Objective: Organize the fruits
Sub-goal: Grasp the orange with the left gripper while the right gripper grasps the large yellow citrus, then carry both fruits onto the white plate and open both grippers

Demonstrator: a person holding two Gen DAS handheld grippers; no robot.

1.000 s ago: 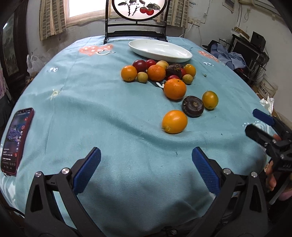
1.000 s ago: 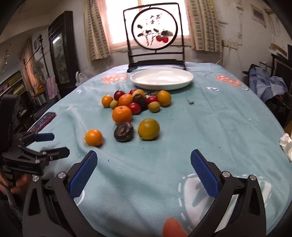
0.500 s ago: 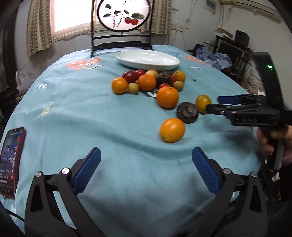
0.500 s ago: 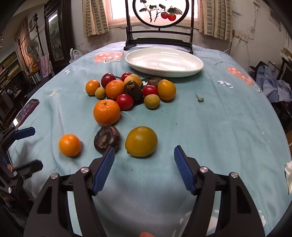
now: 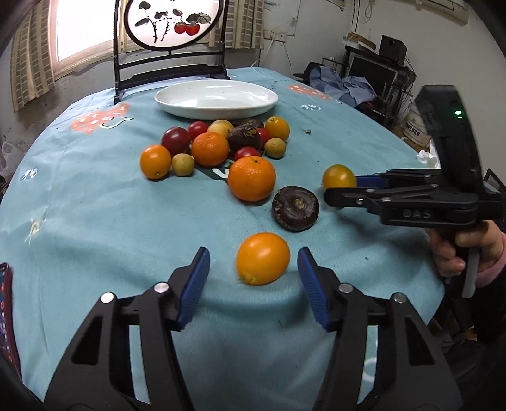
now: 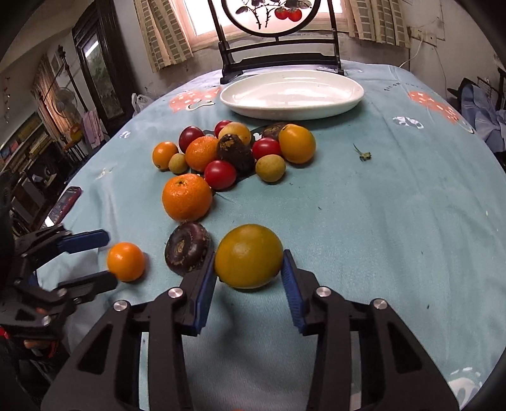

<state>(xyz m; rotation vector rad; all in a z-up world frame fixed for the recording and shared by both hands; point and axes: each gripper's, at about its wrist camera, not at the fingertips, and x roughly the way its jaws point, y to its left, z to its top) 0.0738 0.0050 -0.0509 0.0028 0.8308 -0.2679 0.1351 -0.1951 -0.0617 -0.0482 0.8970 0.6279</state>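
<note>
Orange fruit (image 5: 263,258) lies on the bench (image 5: 95,221) between the parted pads of the left tool (image 5: 253,278). Right tool (image 6: 249,278) brackets a yellow-green citrus (image 6: 249,256), contact unclear. Picking step; next, likely squeeze, lift, carry to the white plate (image 6: 354,98).

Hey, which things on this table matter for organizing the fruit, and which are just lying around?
Job:
small orange between the open left gripper
yellow-green fruit between the right gripper
fruit pile
white plate

Lying about:
phone
painted screen
</note>
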